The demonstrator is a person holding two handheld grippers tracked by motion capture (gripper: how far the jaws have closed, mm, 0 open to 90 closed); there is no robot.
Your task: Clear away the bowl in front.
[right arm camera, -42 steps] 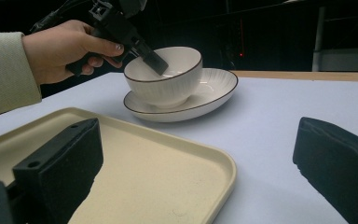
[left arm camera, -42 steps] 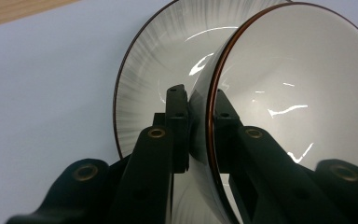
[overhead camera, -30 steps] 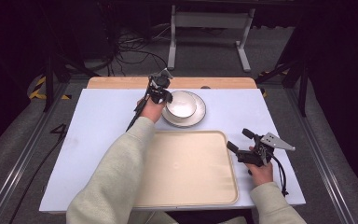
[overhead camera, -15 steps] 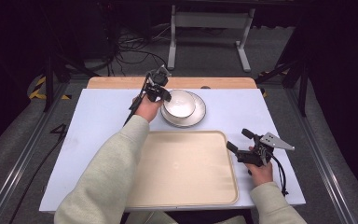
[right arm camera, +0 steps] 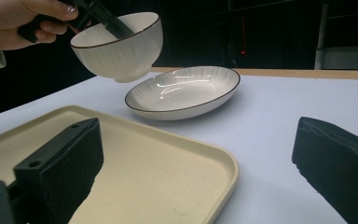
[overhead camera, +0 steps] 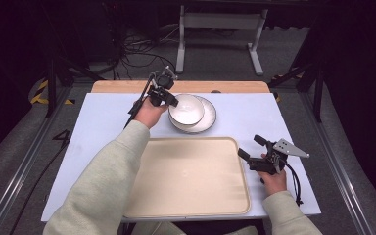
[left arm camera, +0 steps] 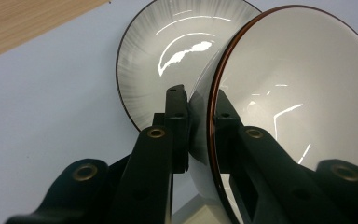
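The bowl (overhead camera: 186, 108) hangs clear of the table, tilted, at about eleven o'clock from the tray and just above the left part of the shallow dish (overhead camera: 203, 115). We have it by the rim in the left gripper (overhead camera: 172, 100): in the left gripper view one black jaw lies against the outer wall and the other against the inside, pinched tight on the thin edge. We judge the step in hand to be lifting the bowl off the dish; the next move, as we read it, calls for carrying it level toward the tray (overhead camera: 191, 178) and lowering it flat, since a one-sided rim grip lets a glossy bowl swing or slip.

The bowl is white glazed ceramic, round and deep, faintly ribbed on the outside, with a thin dark brown rim line. The dish, at twelve o'clock from the tray, matches it: wide, low, ribbed toward its edge, shiny enough to throw back the lights. The tray is matt cream plastic, rectangular with rounded corners and a raised lip, on a pale table (overhead camera: 103, 122).

At three o'clock from the tray, our right gripper (overhead camera: 250, 147) rests with its jaws wide apart, holding nothing.
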